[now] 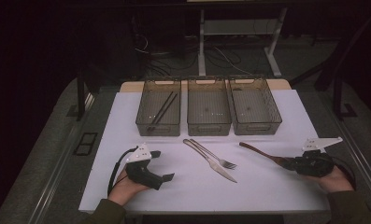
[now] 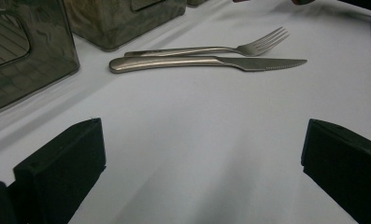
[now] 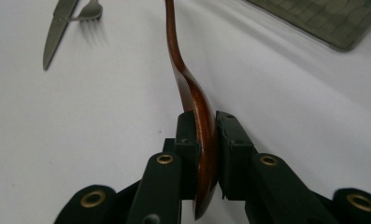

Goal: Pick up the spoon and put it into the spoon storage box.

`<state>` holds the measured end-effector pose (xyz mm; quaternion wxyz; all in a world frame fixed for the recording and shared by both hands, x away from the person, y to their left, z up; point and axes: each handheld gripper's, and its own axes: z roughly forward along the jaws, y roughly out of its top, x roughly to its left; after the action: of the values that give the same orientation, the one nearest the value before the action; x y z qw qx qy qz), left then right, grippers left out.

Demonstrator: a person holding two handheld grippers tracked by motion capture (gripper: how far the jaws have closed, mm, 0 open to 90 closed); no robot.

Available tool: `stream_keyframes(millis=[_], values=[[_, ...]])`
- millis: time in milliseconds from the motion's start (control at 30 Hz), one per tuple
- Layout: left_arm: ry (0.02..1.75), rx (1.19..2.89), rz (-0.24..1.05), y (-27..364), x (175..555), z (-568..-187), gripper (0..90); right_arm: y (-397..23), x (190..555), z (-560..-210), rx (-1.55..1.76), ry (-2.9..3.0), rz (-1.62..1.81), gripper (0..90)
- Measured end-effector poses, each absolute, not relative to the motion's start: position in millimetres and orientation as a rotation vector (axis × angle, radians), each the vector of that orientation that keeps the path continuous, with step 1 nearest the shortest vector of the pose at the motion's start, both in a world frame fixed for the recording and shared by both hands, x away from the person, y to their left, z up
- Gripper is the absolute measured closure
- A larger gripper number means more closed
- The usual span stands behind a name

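A brown wooden spoon (image 3: 192,93) stands on edge between the pads of my right gripper (image 3: 206,126), which is shut on its bowl end; its handle runs away over the white table. In the high view the wooden spoon (image 1: 260,151) lies at the right with the right gripper (image 1: 290,163) at its near end. My left gripper (image 1: 162,165) rests at the left, open, with bare table between its jaws. A steel knife (image 2: 206,63) and a steel fork (image 2: 211,49) lie side by side ahead of the left gripper (image 2: 202,154), and at the table's middle, knife (image 1: 218,168) and fork (image 1: 216,157).
Three dark see-through bins stand in a row at the back: the left bin (image 1: 159,126) holds a pair of dark chopsticks (image 1: 163,108), the middle bin (image 1: 209,126) and the right bin (image 1: 255,126) look empty. The white table top (image 1: 197,191) ends close to the person's hands.
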<state>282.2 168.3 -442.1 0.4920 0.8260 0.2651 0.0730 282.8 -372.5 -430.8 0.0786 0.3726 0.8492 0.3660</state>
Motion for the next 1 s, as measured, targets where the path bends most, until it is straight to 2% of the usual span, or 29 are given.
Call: stream_keyframes(millis=[1000], values=[[0.645,1.998,0.172,167,280,-440,0.0,-344,305,-393,1.186,2.395,1.217,78.8]])
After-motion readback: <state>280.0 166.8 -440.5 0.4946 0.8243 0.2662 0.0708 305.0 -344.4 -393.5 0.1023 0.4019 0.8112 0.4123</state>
